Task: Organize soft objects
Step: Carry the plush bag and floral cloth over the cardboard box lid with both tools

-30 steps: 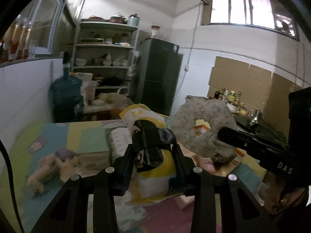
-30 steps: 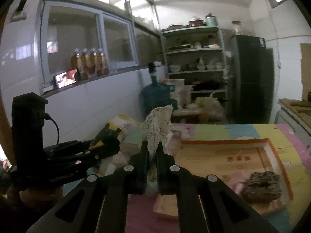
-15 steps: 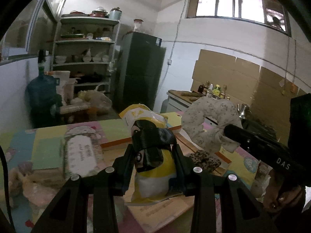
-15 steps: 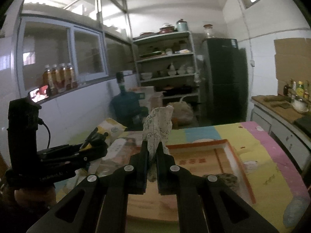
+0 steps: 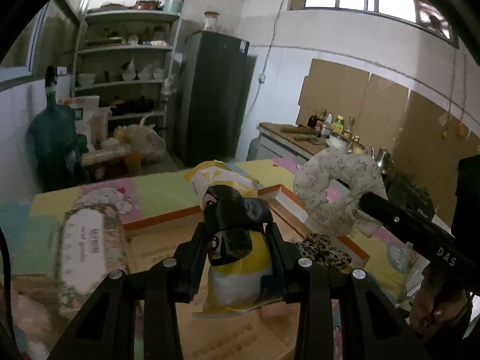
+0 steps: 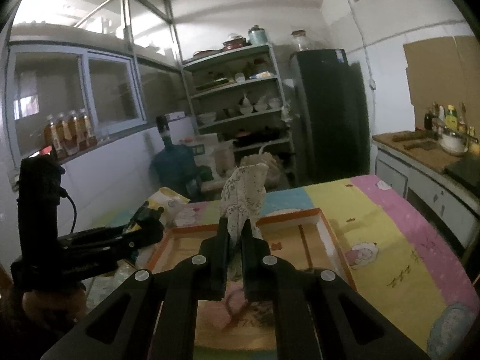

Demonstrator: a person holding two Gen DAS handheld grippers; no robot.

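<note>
Your left hand-held gripper (image 5: pixel 240 240) clamps the crinkly yellow snack bag (image 5: pixel 237 270); right hand-held gripper (image 6: pixel 235 237) pinches the floppy floral fabric ring (image 6: pixel 243 192). Both look light; grip bunched edges.

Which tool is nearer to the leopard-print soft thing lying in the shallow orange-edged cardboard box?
Probably right. The right tool, gripping a floral fabric ring, hangs just above the leopard-print piece. The left tool, clamped on a yellow bag, sits beside it.
</note>
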